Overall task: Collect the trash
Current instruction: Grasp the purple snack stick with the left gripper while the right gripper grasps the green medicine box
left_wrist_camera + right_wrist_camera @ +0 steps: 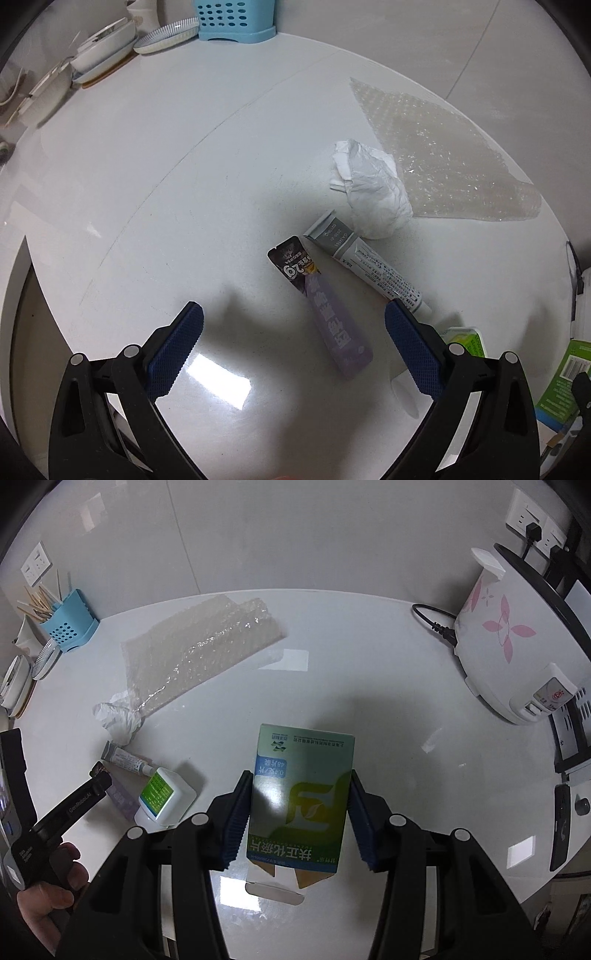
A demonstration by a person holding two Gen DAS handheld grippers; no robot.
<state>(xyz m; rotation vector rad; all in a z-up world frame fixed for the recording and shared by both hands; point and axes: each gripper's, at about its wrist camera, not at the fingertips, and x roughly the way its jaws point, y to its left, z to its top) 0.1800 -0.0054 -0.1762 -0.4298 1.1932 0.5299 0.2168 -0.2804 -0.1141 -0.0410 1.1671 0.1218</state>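
White and glossy, the desk [155,155] carries a purple sachet [325,314], a grey tube [364,264], a crumpled tissue [373,192] and bubble wrap [436,158]. Only the right wrist view shows the rice cooker [517,642], a white bottle [166,797] and the right tongs [299,812] clamped on a green box [301,797] held above the desk, its near flaps partly hidden. The left tongs [293,347] gape wide over the sachet, gripping nothing, and the green box is cut off at that view's right edge.
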